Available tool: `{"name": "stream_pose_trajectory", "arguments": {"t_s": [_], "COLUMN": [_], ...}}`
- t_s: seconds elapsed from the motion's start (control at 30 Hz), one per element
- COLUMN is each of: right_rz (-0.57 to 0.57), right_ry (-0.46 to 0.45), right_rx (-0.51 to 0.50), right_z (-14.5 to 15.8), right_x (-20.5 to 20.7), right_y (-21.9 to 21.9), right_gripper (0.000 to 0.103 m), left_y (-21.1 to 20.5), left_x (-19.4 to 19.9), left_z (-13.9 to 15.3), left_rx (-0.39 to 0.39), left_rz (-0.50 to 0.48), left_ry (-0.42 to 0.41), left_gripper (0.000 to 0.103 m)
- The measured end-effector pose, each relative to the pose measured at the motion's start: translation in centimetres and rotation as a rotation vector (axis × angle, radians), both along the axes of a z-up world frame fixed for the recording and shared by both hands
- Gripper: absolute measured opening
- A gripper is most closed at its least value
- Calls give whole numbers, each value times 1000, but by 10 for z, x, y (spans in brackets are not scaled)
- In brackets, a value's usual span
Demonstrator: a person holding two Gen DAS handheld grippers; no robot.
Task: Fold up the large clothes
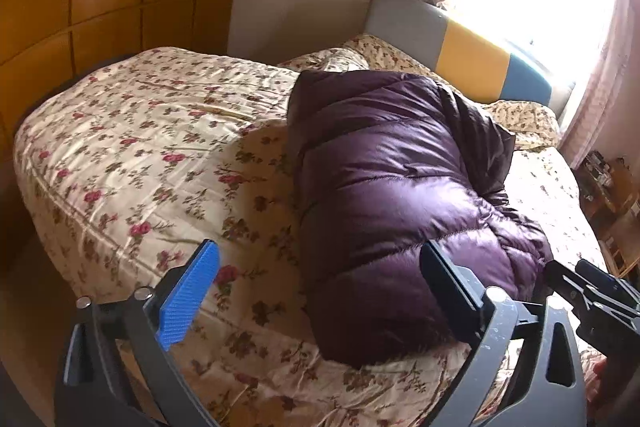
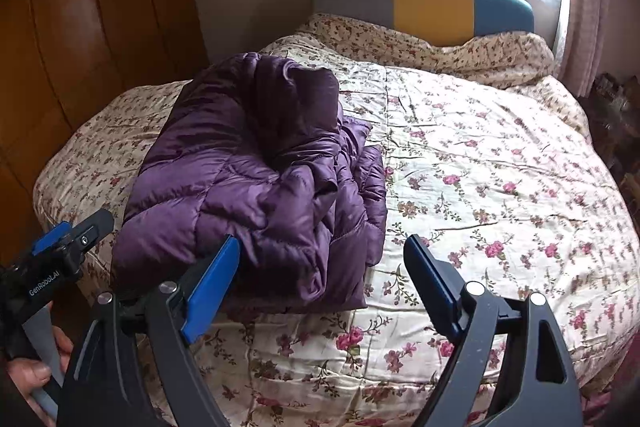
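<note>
Slippage is the risk — the puffy purple jacket may spring unfolded on the bed; left gripper and right gripper fingers both spread, pinching nothing.

Purple jacket, floral bedspread

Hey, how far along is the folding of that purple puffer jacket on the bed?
Mostly done: the purple puffer jacket lies in a compact folded bundle on the floral bedspread. Nothing is in hand; the left gripper and right gripper are both open and empty. Left: perhaps neatening the rumpled top layers.
</note>
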State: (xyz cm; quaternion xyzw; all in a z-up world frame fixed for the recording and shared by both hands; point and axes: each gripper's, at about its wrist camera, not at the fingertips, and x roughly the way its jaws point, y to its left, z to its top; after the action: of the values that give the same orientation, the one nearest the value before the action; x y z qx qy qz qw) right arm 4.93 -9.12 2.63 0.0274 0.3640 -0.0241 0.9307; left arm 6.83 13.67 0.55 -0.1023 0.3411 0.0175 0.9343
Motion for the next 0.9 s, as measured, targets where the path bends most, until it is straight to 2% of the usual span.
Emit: {"name": "stream_pose_trajectory", "arguments": {"t_s": [0.27,0.57,0.67,0.8,0.9], "right_rz": [9,18,20,19,16], "right_ry": [-44,-49,-50,-46,-46], "right_rx": [-66,-76,-75,-70,-68], "right_z": [4,0,-1,-4,-6], "right_x": [-13,-15,-15,-15,-16], "right_y": [15,18,17,15,14], "right_gripper": [97,100,100,100,100], "left_y": [2,-12,-16,-27,-31], "left_x": [-14,-30,-32,-34,-36], "left_z": [2,9,10,11,10], "left_rx": [42,71,93,162,178], "left_rz": [46,20,23,53,68], "left_ry": [8,-11,-12,-13,-26], "left_gripper": [100,100,100,100,100]}}
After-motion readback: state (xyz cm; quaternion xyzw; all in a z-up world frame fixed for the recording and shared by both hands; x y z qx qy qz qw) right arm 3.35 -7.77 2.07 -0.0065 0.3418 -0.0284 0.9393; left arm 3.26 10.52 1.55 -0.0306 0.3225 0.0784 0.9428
